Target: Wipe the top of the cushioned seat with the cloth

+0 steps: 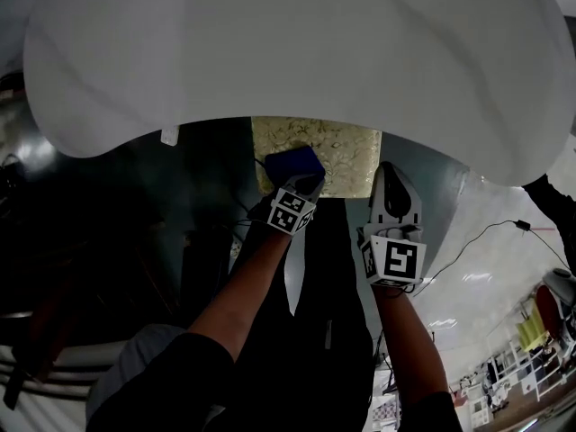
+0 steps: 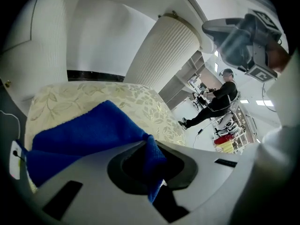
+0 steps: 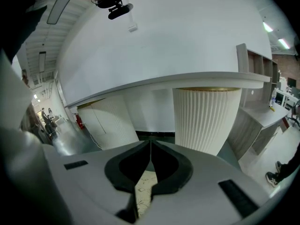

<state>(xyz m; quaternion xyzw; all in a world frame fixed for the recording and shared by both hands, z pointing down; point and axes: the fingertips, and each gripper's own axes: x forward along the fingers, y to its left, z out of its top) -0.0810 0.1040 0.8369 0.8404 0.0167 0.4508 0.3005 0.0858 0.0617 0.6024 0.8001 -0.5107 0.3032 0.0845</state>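
My left claw [image 2: 149, 159] is clamped on the blue cloth [image 2: 84, 130], which lies on the cushioned seat [image 2: 140, 102], and my right claw [image 3: 150, 165] is closed on nothing; I judge wiping barely begun, with most of the top left.

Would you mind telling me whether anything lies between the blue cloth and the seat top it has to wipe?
Nothing visible does. The left tongs grip the blue cloth, which already lies on the patterned seat top. The cushion ahead of it is bare.
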